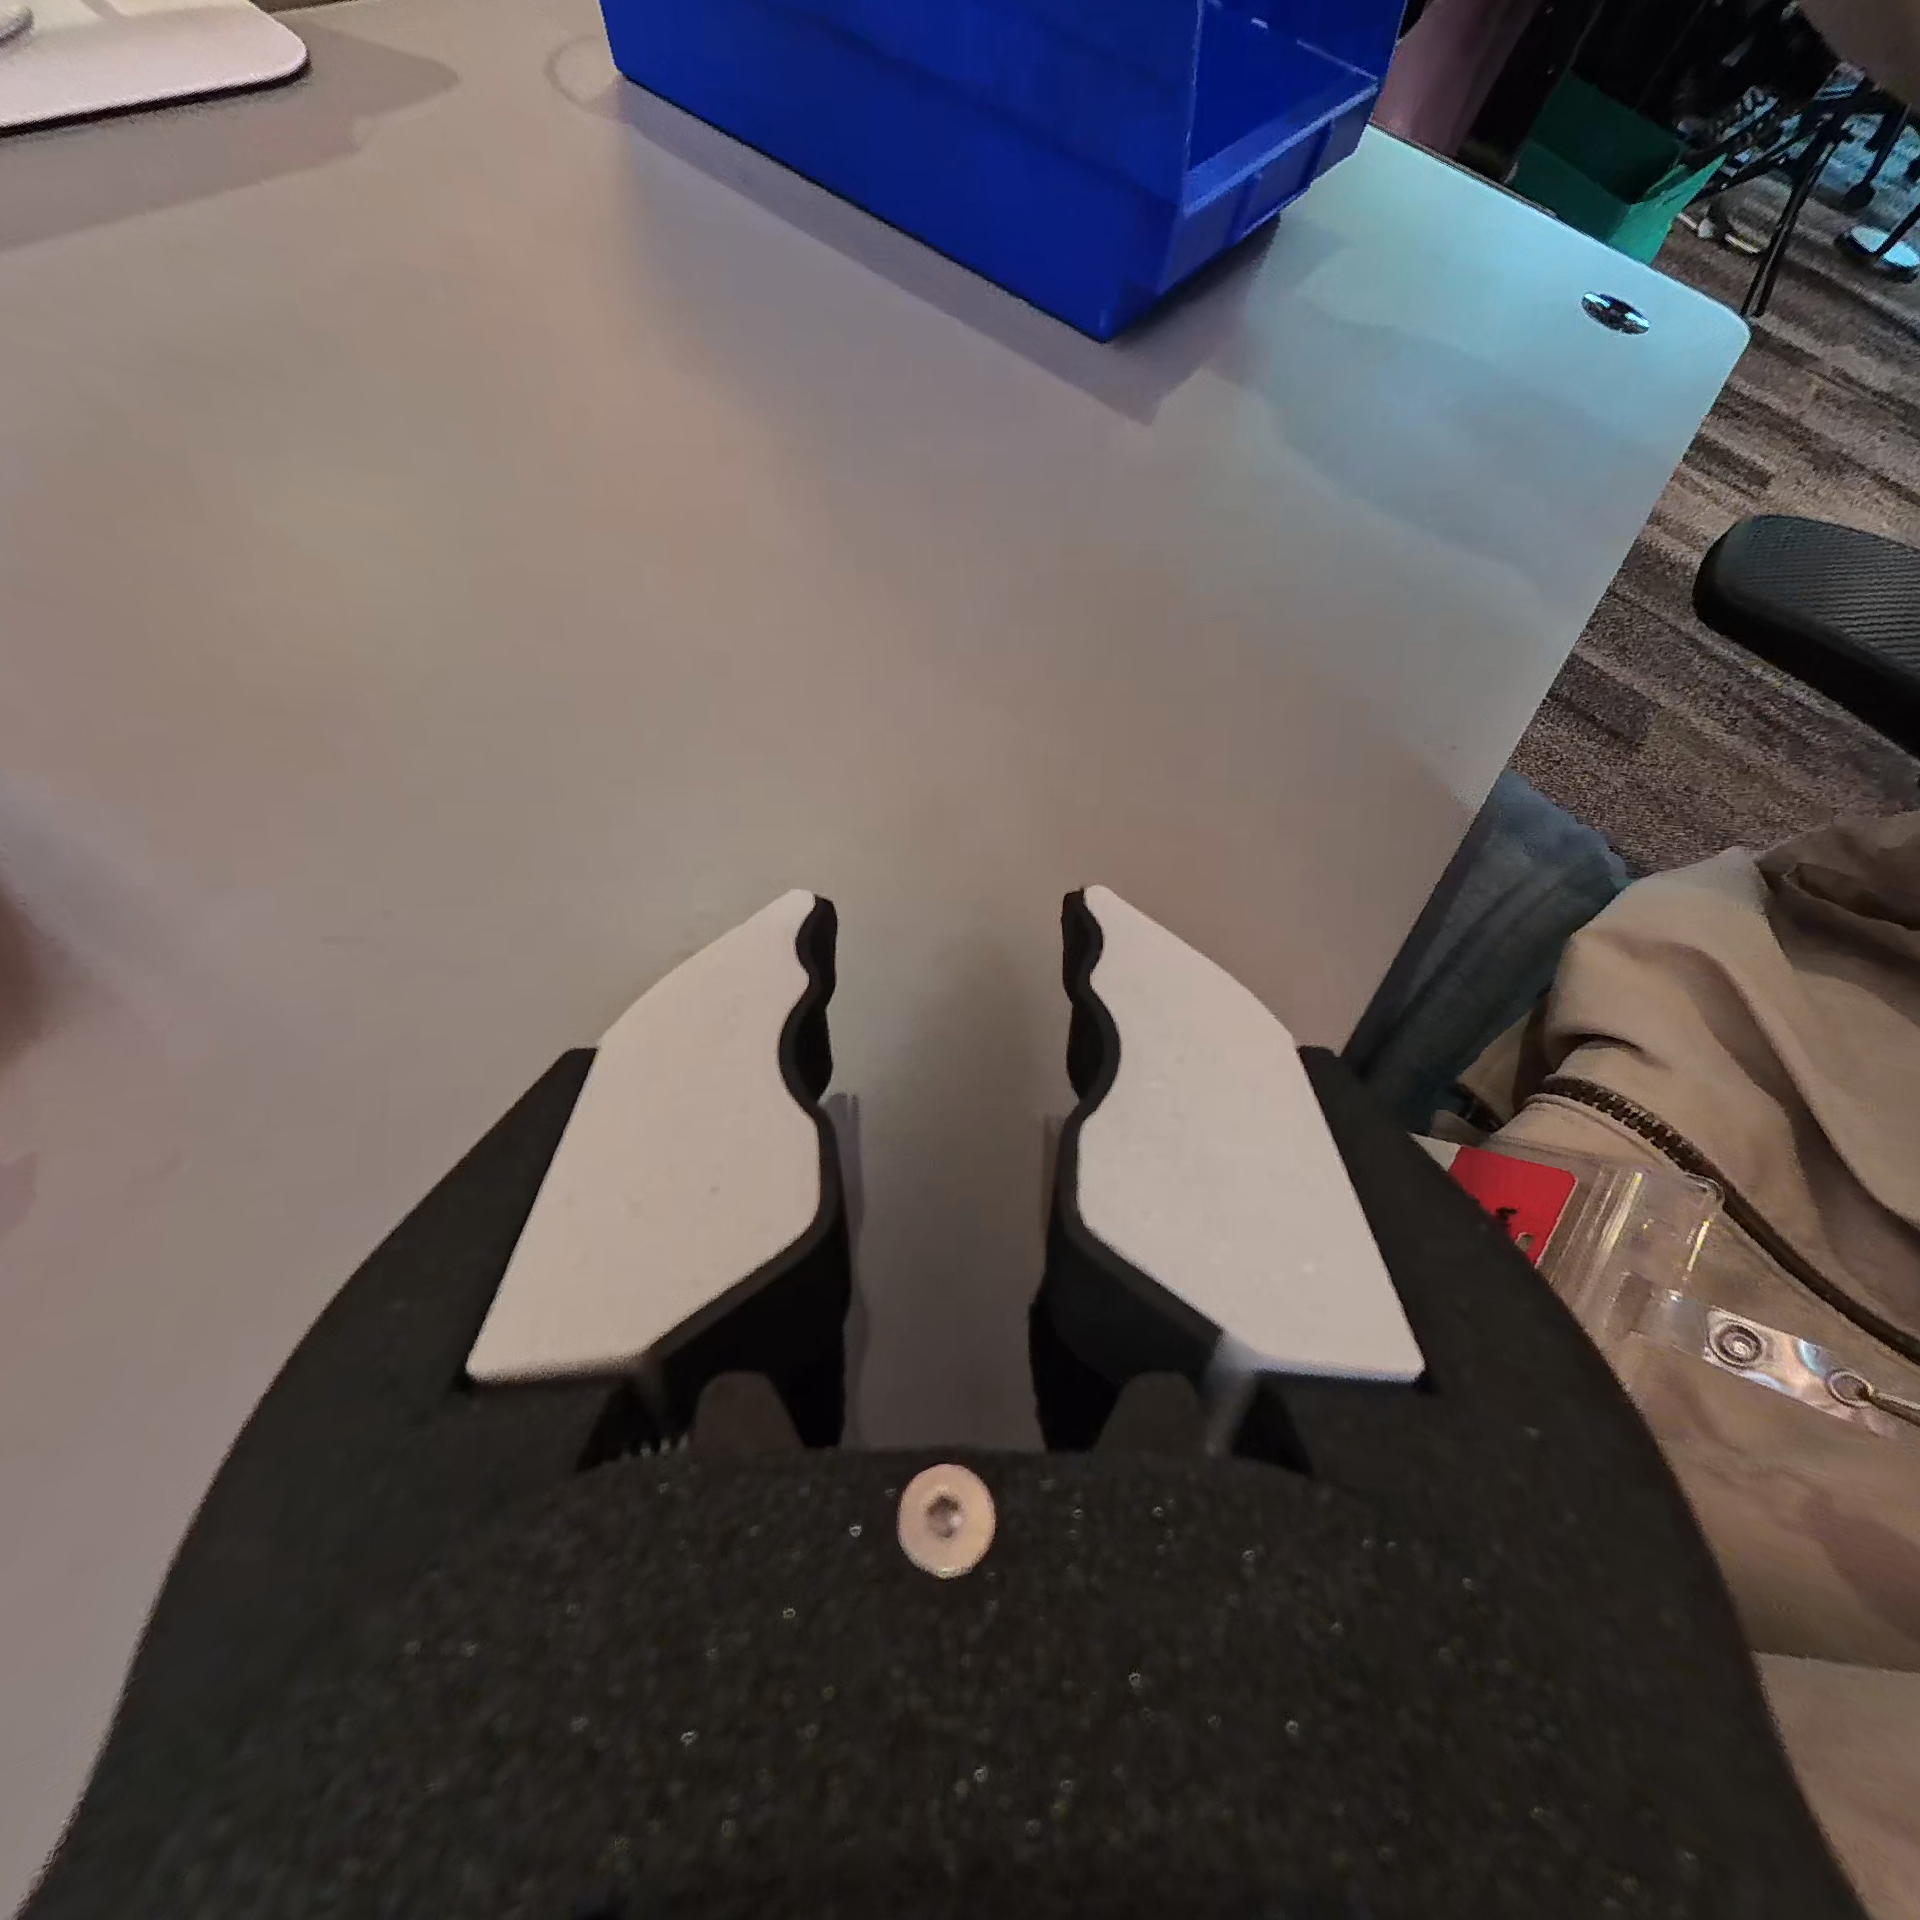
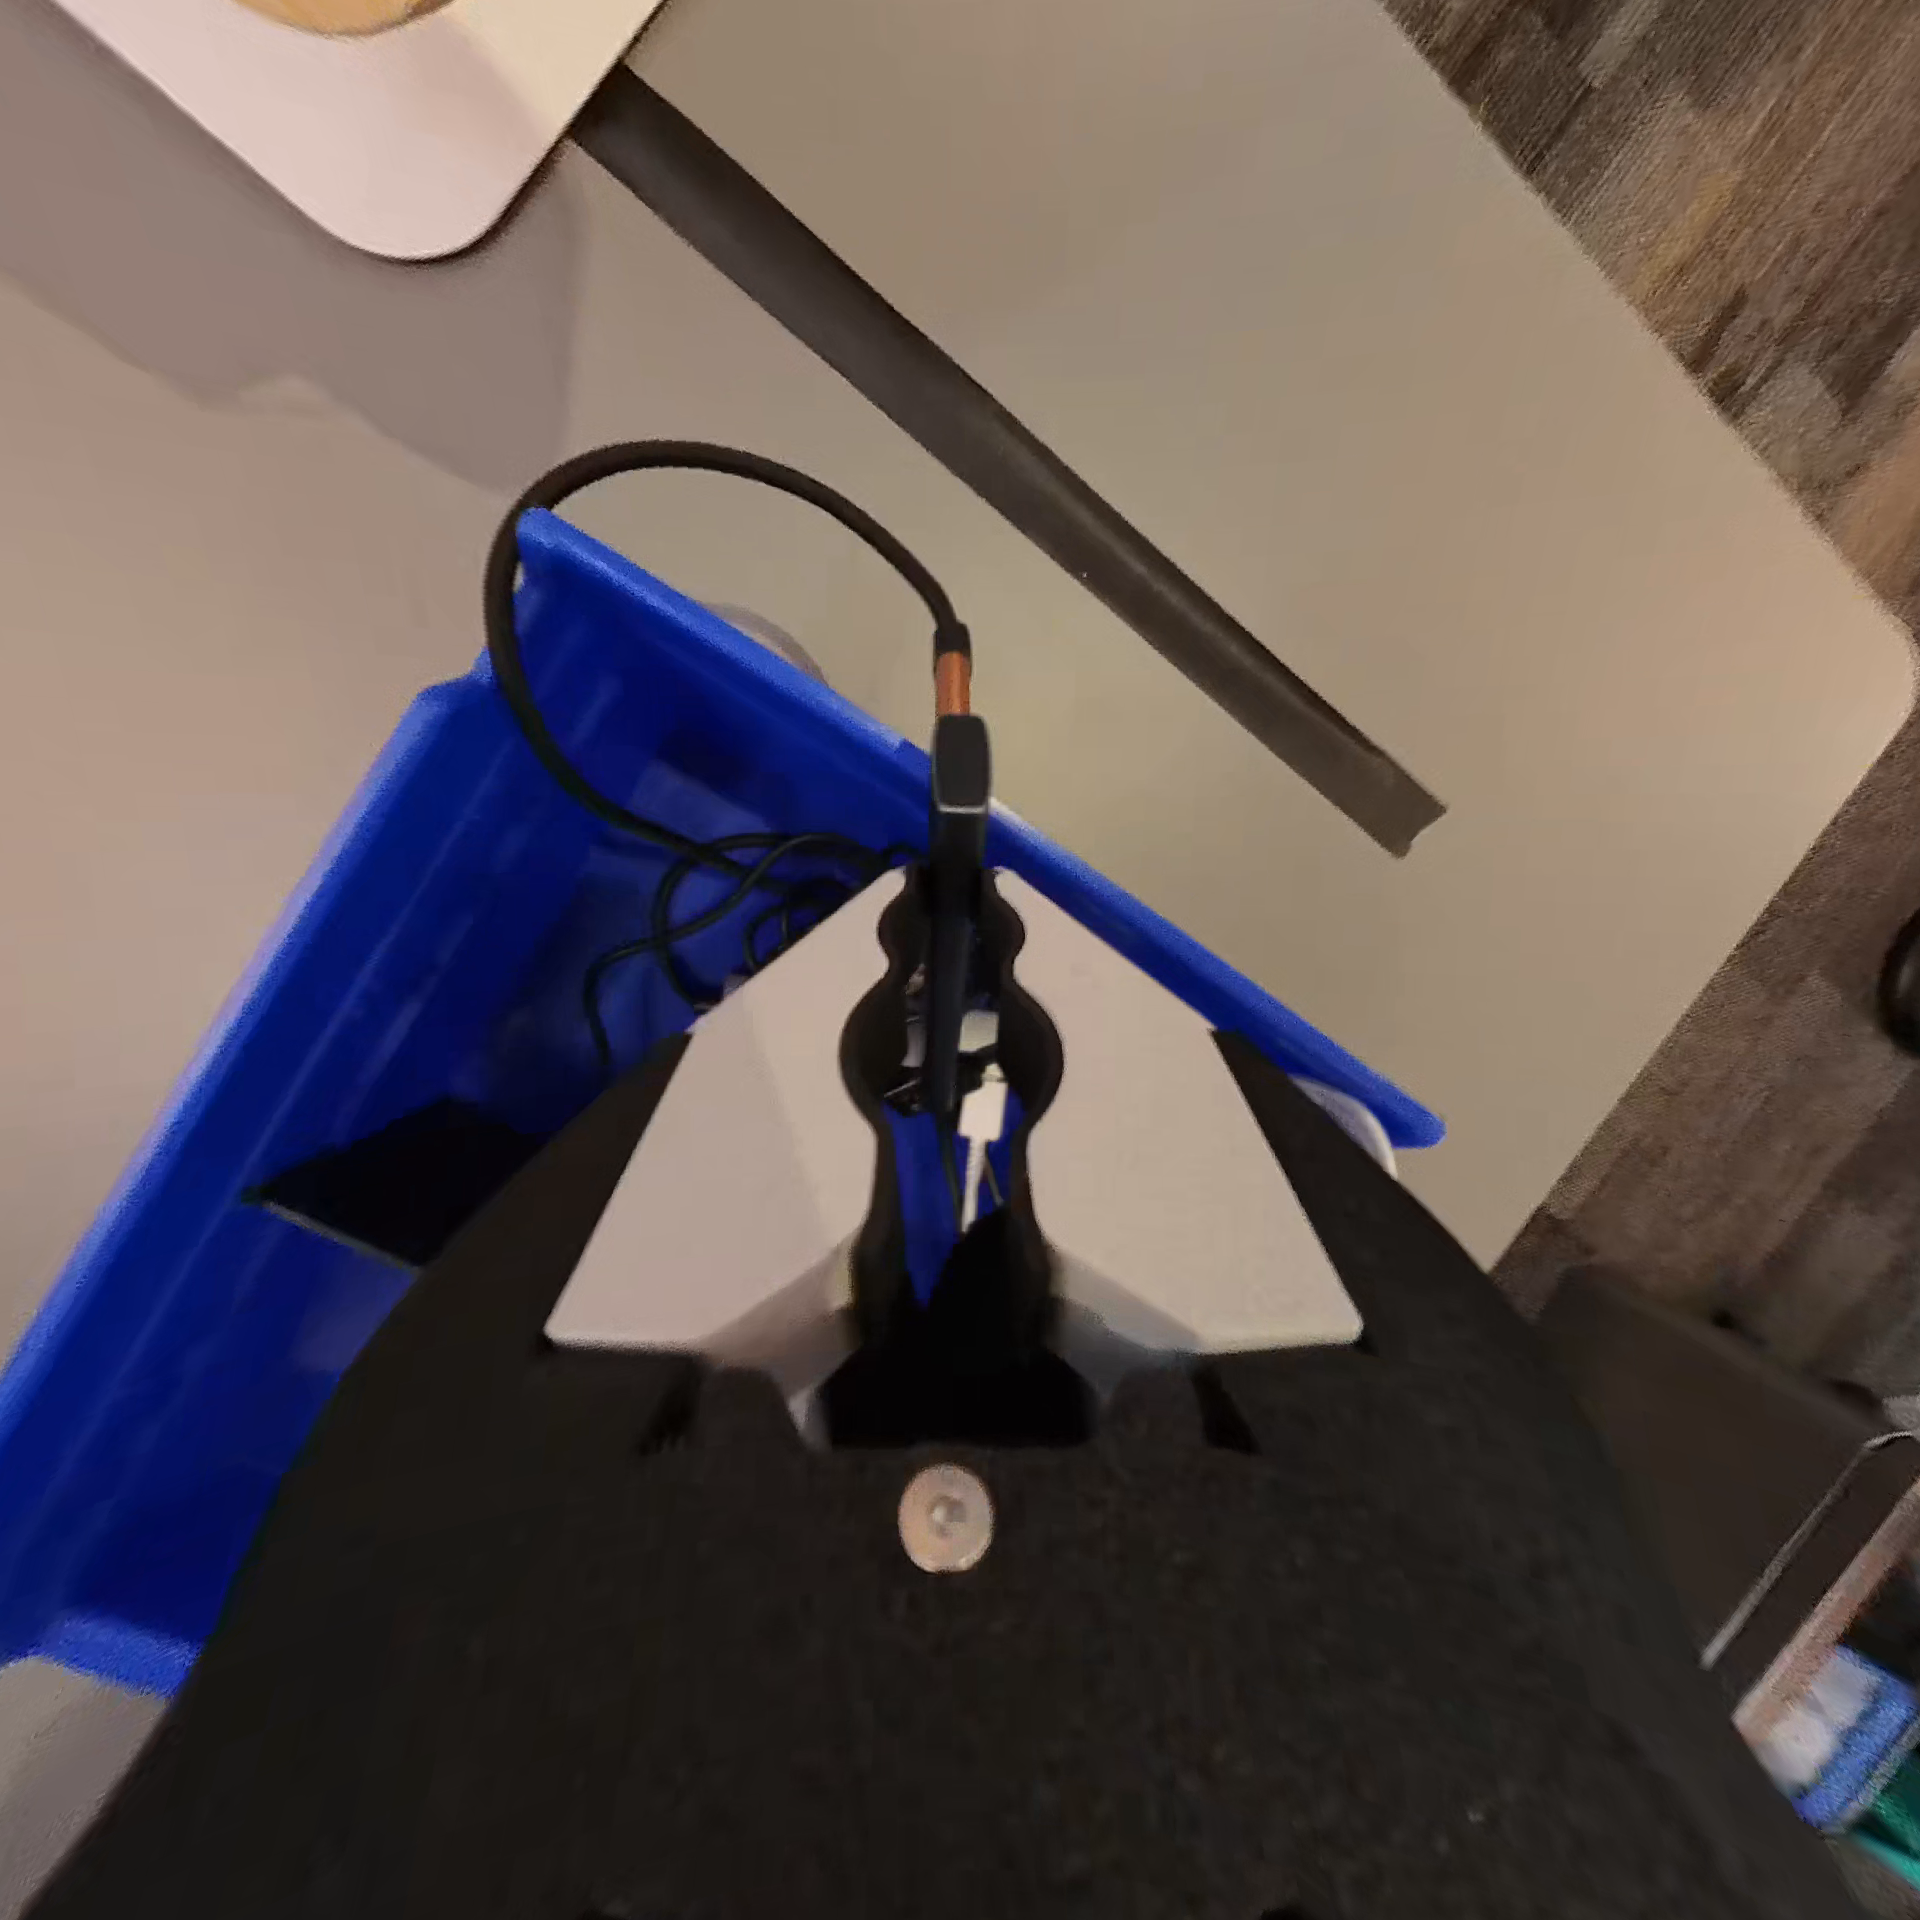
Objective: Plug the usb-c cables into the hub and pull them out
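In the right wrist view my right gripper [image 2: 951, 883] is shut on a slim dark hub [image 2: 961, 769], seen edge-on and held above a blue bin [image 2: 416, 935]. A black braided cable [image 2: 644, 468] with a copper collar leaves the hub's far end, loops left and drops into the bin. Thin black cables [image 2: 707, 904] and a white plug [image 2: 982, 1122] lie in the bin under the fingers. In the left wrist view my left gripper [image 1: 948, 914] is open and empty above the grey table [image 1: 520, 520], well short of the blue bin [image 1: 987, 156].
A white pad [image 1: 135, 52] lies at the table's far left and also shows in the right wrist view [image 2: 395, 104]. The table edge [image 1: 1621, 644] runs down the right, with a person's beige jacket [image 1: 1714, 1039], a badge holder [image 1: 1558, 1226] and a black chair [image 1: 1818, 613] beyond it. A dark gap [image 2: 987, 426] separates two tabletops.
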